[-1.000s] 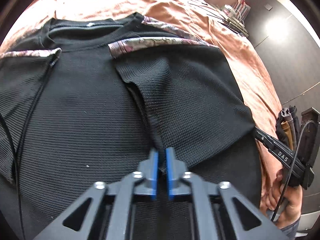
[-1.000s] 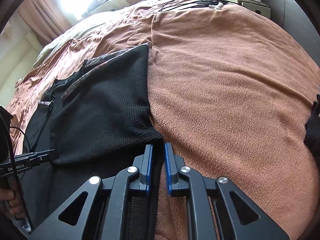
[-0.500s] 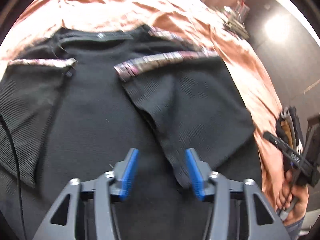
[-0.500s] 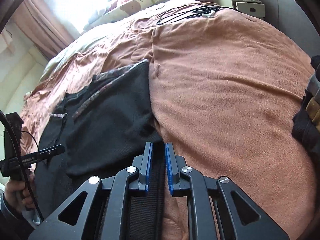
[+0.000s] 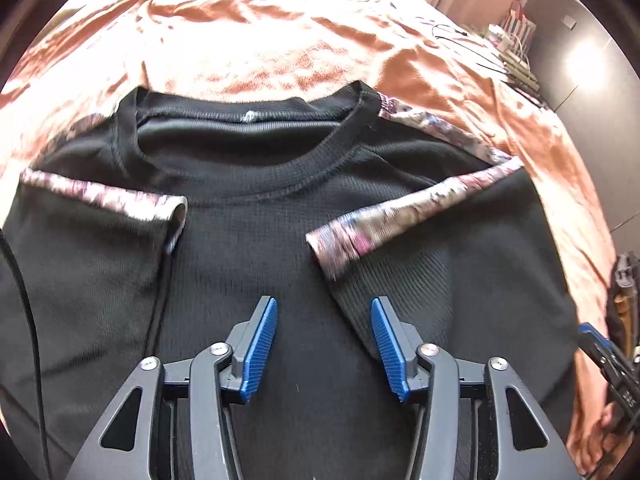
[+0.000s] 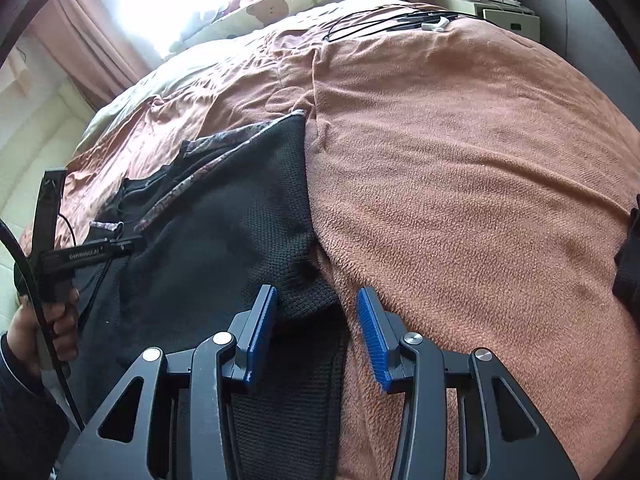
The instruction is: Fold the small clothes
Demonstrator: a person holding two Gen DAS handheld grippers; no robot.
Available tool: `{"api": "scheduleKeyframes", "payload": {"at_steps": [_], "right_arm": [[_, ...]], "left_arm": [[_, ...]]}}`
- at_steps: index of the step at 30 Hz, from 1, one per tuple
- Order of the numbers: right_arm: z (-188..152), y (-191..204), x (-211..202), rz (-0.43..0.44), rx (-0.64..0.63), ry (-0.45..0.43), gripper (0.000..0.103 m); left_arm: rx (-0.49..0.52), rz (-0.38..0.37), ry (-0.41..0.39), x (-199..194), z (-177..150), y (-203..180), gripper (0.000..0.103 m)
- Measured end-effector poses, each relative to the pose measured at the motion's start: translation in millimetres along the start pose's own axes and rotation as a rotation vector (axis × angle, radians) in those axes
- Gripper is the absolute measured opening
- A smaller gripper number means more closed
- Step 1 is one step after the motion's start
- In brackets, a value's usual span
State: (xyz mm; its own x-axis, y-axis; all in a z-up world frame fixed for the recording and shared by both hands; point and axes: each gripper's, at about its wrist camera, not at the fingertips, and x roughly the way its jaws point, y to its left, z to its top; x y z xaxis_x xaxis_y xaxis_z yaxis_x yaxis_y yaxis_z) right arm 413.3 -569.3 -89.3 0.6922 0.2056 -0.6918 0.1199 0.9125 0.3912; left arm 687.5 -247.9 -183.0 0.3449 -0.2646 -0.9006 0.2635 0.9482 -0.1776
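Observation:
A black knit shirt point(image 5: 248, 280) lies flat on the bed, collar point(image 5: 248, 120) at the far side. Both its sleeves are folded inward, showing patterned trim point(image 5: 400, 216). My left gripper point(image 5: 323, 304) hovers over the chest below the collar. Its jaws stand apart and are closing, with only flat cloth beneath them and nothing pinched. In the right wrist view the shirt point(image 6: 224, 240) lies at the left. My right gripper point(image 6: 315, 292) is at its folded right edge, and its jaws are opening. The cloth edge lies between the pads, and they do not press on it.
An orange-brown blanket point(image 6: 460, 160) covers the bed, wide and bare to the right. Black cables point(image 6: 380, 20) lie at its far end near a bedside shelf point(image 6: 492, 12). Printed pillows point(image 6: 272, 4) sit by the window. Dark clothes point(image 6: 628, 264) lie at the right edge.
My left gripper let go of the folded-in shirt flap, opened and moved toward the collar. My right gripper, shut on the shirt's edge before, has opened and stayed in place.

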Motion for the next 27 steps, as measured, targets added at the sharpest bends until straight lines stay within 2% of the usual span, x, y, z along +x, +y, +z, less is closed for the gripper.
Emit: {"api": "scheduleKeyframes", "payload": {"at_steps": [2, 5, 6, 7, 8, 15, 21, 23, 25, 27], "right_arm": [[0, 1, 5, -0.016, -0.008, 0.009, 0.04], [1, 3, 7, -0.037, -0.021, 0.014, 0.035], [1, 4, 8, -0.042, -0.026, 0.014, 0.034], [0, 4, 8, -0.046, -0.03, 0.016, 0.033], [0, 5, 10, -0.053, -0.034, 0.023, 0.033], [1, 4, 5, -0.05, -0.002, 0.055, 0.033], [1, -2, -11, 0.0, 0.027, 0.051, 0.034], [1, -2, -16, 0.005, 0.03, 0.049, 0.04], [0, 0, -23, -0.001, 0.027, 0.032, 0.056], [0, 1, -30, 0.0, 0.022, 0.019, 0.057]], "left_arm": [[0.006, 0.009, -0.01, 5, 7, 0, 0.05], [0.042, 0.024, -0.025, 12, 16, -3, 0.033], [0.057, 0.024, -0.03, 13, 19, -5, 0.018], [0.07, 0.03, -0.032, 15, 22, -7, 0.01], [0.08, 0.043, -0.033, 16, 25, -10, 0.009], [0.109, 0.099, -0.052, 20, 41, -13, 0.009], [0.097, 0.093, -0.024, 5, 42, -9, 0.015], [0.088, 0.103, -0.032, -6, 39, -3, 0.016], [0.065, 0.085, -0.032, -17, 34, 5, 0.016], [0.049, 0.086, -0.03, -28, 30, 14, 0.018]]}}
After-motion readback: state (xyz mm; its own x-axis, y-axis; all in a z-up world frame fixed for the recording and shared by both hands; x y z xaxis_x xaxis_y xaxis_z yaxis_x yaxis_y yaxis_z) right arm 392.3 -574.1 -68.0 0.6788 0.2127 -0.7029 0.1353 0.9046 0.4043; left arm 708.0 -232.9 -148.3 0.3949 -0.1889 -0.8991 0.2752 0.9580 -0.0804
